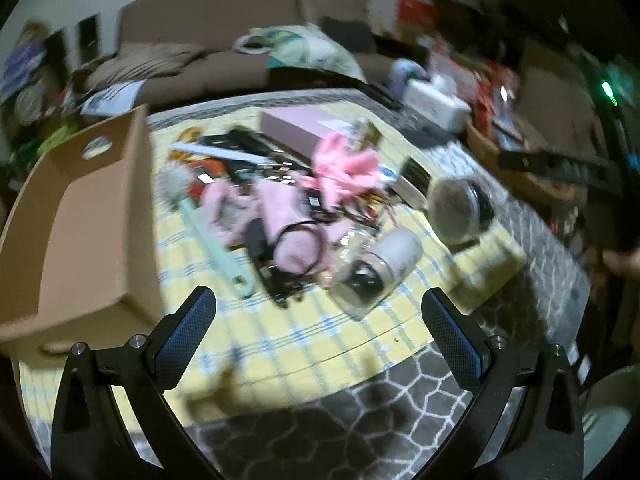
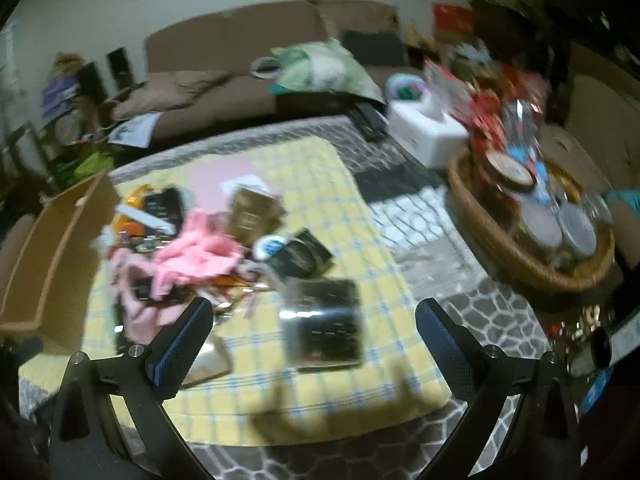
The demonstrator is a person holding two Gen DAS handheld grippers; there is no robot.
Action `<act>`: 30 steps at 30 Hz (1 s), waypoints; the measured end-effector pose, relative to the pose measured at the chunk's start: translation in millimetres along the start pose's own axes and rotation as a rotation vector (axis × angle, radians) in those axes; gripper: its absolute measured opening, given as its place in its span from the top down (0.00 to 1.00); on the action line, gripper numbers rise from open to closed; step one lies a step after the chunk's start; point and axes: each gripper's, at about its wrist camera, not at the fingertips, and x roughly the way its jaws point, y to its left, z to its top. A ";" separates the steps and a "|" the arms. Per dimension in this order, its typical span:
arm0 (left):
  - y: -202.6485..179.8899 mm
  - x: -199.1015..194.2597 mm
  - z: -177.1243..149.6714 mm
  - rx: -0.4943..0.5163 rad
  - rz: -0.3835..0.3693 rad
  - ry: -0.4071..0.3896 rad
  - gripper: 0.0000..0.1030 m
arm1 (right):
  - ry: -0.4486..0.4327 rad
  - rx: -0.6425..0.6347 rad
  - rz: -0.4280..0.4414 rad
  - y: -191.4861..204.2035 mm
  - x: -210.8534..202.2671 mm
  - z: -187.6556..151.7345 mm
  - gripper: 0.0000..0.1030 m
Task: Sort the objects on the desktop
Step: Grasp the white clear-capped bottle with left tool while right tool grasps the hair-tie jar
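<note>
A heap of small objects lies on a yellow checked cloth: pink fabric, a pink bow, a mint green brush, a white cylinder and a clear round container. My left gripper is open and empty, above the cloth in front of the heap. My right gripper is open and empty, above a clear box with dark contents; the pink heap lies to its left. Both views are blurred.
An open cardboard box stands at the cloth's left edge; it also shows in the right wrist view. A wicker basket full of jars sits at right. A white box and a sofa are behind.
</note>
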 end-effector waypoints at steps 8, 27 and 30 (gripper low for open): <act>-56.4 51.3 9.3 0.280 0.011 0.029 0.00 | 0.099 0.083 -0.015 -37.9 44.0 -5.5 0.00; -67.3 121.9 -3.4 0.307 -0.005 0.128 0.39 | 0.242 0.049 0.067 -17.3 88.1 -21.3 0.00; -62.3 117.4 -1.2 0.256 -0.070 0.130 0.53 | 0.265 0.037 0.094 -15.7 94.4 -25.8 0.27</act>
